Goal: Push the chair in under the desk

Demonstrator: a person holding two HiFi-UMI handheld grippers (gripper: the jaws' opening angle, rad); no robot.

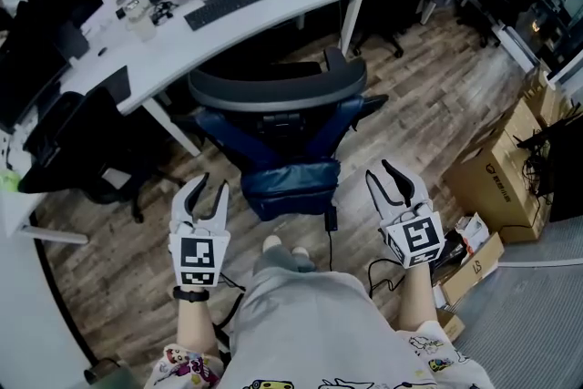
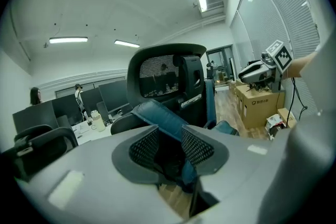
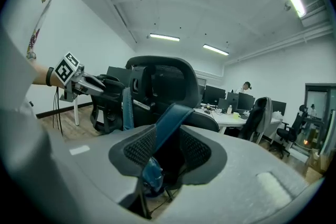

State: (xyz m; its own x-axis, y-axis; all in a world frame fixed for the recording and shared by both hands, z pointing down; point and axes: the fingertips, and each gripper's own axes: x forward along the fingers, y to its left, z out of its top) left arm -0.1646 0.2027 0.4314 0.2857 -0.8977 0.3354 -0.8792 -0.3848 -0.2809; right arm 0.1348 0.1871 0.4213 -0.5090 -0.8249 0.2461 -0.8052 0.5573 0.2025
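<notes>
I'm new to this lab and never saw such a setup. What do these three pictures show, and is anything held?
No robot: a person holds a two-jaw gripper in each hand. The head view comes from a camera on the person's head, looking down at the left gripper and right gripper. The other two pictures come from cameras riding on each gripper, looking along its jaws. Both pairs of jaws stand apart and hold nothing. Ahead stands an office chair, in front of a white desk that carries a keyboard. Cardboard boxes sit at the right.
</notes>
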